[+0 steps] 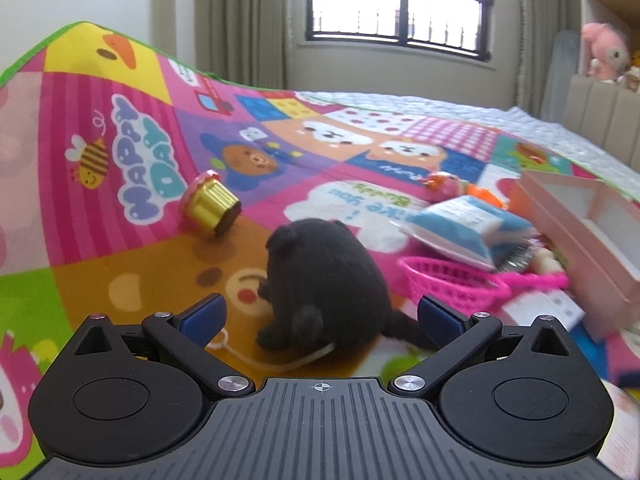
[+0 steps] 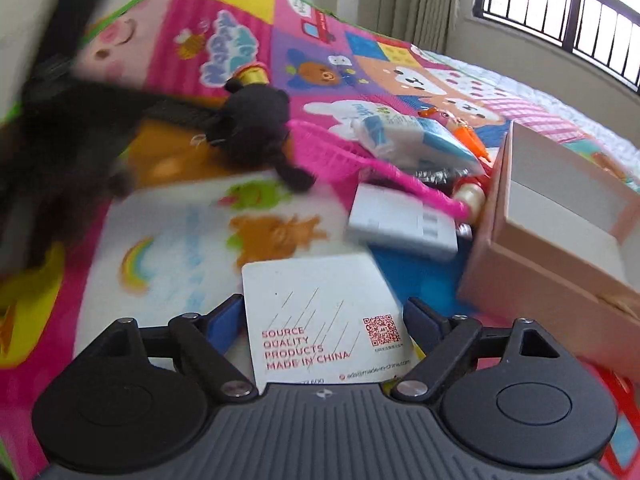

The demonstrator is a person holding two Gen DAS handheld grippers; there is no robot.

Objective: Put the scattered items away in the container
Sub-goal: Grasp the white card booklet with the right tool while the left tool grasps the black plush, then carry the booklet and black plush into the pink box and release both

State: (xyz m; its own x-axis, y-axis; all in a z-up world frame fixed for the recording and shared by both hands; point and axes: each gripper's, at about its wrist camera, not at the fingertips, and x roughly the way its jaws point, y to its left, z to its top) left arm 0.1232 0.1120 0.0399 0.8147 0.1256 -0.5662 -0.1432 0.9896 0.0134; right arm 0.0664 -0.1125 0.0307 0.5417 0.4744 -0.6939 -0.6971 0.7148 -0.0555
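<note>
Colourful play mat [image 1: 132,248] holds toys; left gripper [image 1: 320,316] gapes around black mouse [image 1: 324,280] at twelve o'clock, holding nothing, ready to grab.

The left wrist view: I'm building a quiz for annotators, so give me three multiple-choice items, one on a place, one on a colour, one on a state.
1. Where does the black plush toy sit?
A. between the left gripper's open fingers, on the mat
B. inside the pink box
C. in the basket

2. What colour is the small basket?
A. green
B. pink
C. white

3. How does the gold cupcake toy lie?
A. upright
B. tipped on its side
C. stacked on the pouch

Answers: 1 A, the toy rests on the mat between spread pads; 2 B, its mesh is bright pink; 3 B, its base faces sideways.
</note>
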